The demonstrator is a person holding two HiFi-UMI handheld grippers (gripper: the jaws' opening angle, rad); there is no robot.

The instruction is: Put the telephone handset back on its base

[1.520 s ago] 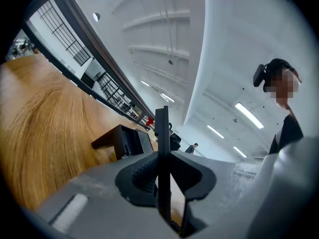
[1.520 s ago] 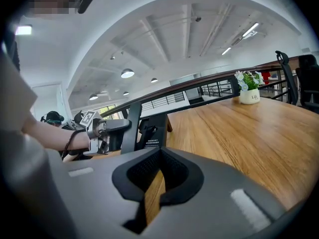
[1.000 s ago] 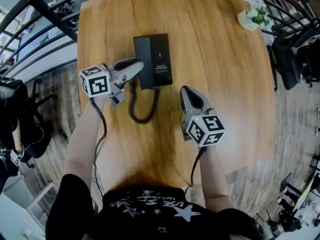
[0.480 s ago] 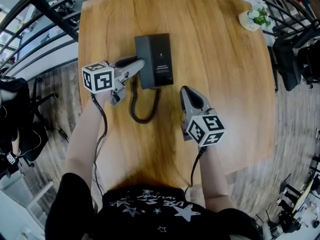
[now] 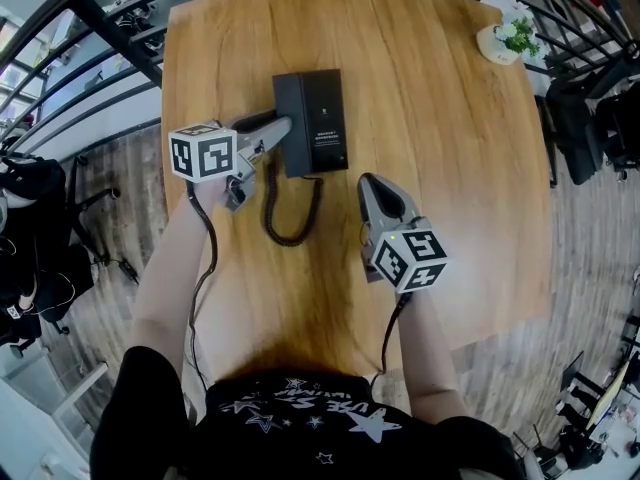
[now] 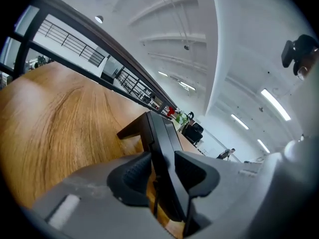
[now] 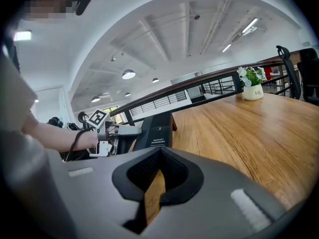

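A black telephone base (image 5: pixel 322 118) lies on the wooden table (image 5: pixel 440 168). Its black handset (image 5: pixel 286 98) rests along the base's left side, and a coiled cord (image 5: pixel 285 230) loops toward me. My left gripper (image 5: pixel 284 127) reaches in from the left at the handset's middle. In the left gripper view the handset (image 6: pixel 162 138) stands between the jaws, which are opening, and a sliver of wood shows beside one pad. My right gripper (image 5: pixel 376 182) hovers near the table's front, right of the cord. It is shut with nothing in it (image 7: pixel 158 176).
A small white pot with a plant (image 5: pixel 505 36) stands at the table's far right corner. Black railings (image 5: pixel 100 28) run past the table's left and far sides. Office chairs (image 5: pixel 585 118) stand to the right on the floor.
The left gripper's marker cube has edged slightly right and up while its jaws stay at the handset. The handset stays on the base. The right gripper has not moved.
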